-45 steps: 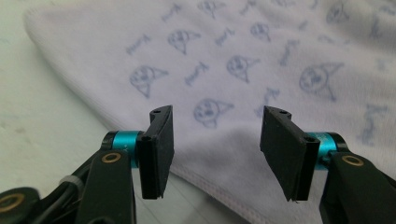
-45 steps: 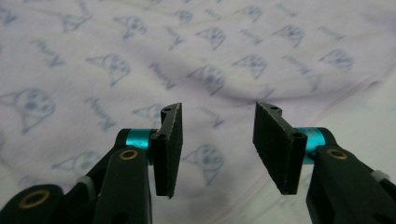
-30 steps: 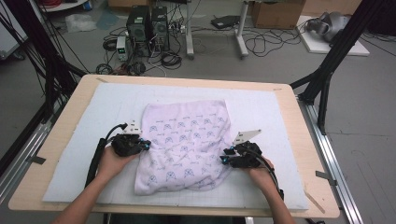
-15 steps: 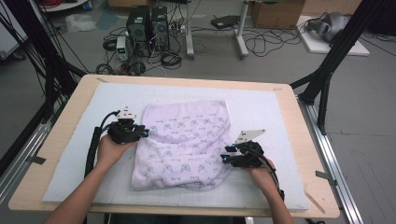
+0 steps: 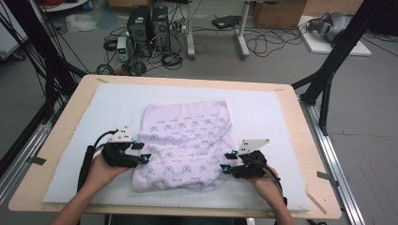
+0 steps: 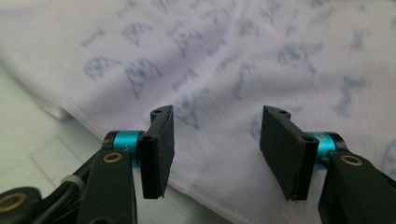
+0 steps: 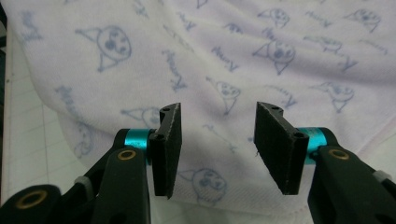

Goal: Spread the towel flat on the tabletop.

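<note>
Cables, two computer towers (image 5: 148,28) and a cardboard box (image 5: 277,11) crowd the grey floor behind a wooden surface (image 5: 61,122) covered by a pale gridded mat (image 5: 277,117). On the mat, roughly in the middle and toward the near edge, lies a white towel (image 5: 187,140) printed with small blue cartoon faces and words; it is rumpled and folded over itself, with its near edge bunched up.

At the towel's left edge sits the left gripper (image 5: 143,152), held in the person's left hand (image 5: 101,168), with its fingers pointing at the cloth. In the left gripper view its fingers (image 6: 159,149) stand wide apart with nothing between them; the towel's layered edge lies just beyond and below them, over the mat.

At the towel's near right corner is the right gripper (image 5: 226,161), held in the right hand (image 5: 263,183), with a grey three-cornered plate (image 5: 253,144) on top. In the right gripper view its fingers (image 7: 168,147) are also spread wide and hold nothing, hovering over the printed cloth close to its hem. Whether either gripper touches the towel cannot be told.
</note>
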{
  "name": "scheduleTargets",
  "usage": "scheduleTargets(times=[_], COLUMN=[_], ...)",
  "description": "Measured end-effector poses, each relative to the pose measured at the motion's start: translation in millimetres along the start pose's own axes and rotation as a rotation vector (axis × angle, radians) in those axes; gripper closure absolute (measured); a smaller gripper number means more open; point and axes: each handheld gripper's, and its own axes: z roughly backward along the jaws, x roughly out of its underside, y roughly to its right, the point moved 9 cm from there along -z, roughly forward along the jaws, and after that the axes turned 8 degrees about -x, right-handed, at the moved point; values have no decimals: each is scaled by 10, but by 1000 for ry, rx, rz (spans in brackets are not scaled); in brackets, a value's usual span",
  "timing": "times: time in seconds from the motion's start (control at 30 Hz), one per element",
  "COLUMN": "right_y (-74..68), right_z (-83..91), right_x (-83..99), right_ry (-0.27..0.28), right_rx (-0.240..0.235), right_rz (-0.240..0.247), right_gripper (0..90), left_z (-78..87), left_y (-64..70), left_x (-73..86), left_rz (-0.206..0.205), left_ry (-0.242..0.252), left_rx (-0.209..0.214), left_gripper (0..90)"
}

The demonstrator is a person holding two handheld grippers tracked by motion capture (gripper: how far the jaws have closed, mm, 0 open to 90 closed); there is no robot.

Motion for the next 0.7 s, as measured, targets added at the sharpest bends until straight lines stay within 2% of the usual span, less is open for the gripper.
scheduleTargets(times=[0.07,0.1,0.13,0.2,0.23,0.27,0.3,0.33,0.37,0.53,0.7], right_y=[-8,-19,-19,-37,-42,-54,-62,-62,-60,-63,-12], right_z=[-50,-105,-105,-175,-192,-197,-193,-193,-189,-168,-92], right_x=[50,86,86,123,119,115,113,113,108,89,0], right_ry=[-30,-58,-58,-94,-87,-86,-86,-86,-88,-79,-38], right_rx=[0,-4,-4,-10,-12,-23,-35,-35,-36,-27,-18], right_rz=[3,3,3,10,11,5,2,2,12,11,7], right_gripper=[513,529,529,562,596,625,720,720,781,837,863], left_z=[-62,-97,-131,-190,-203,-208,-212,-213,-212,-188,-153], left_y=[37,50,65,102,103,105,105,99,85,38,-135], left_x=[102,143,170,194,188,180,175,171,167,132,-43], left_rz=[-11,-13,-9,-18,-37,-36,-32,-35,-35,-23,12], left_ry=[-27,-36,-40,-41,-34,-33,-39,-40,-38,-22,20], left_rx=[8,19,28,47,26,25,37,36,17,-7,-60], left_gripper=[476,560,560,701,756,832,891,891,895,898,899])
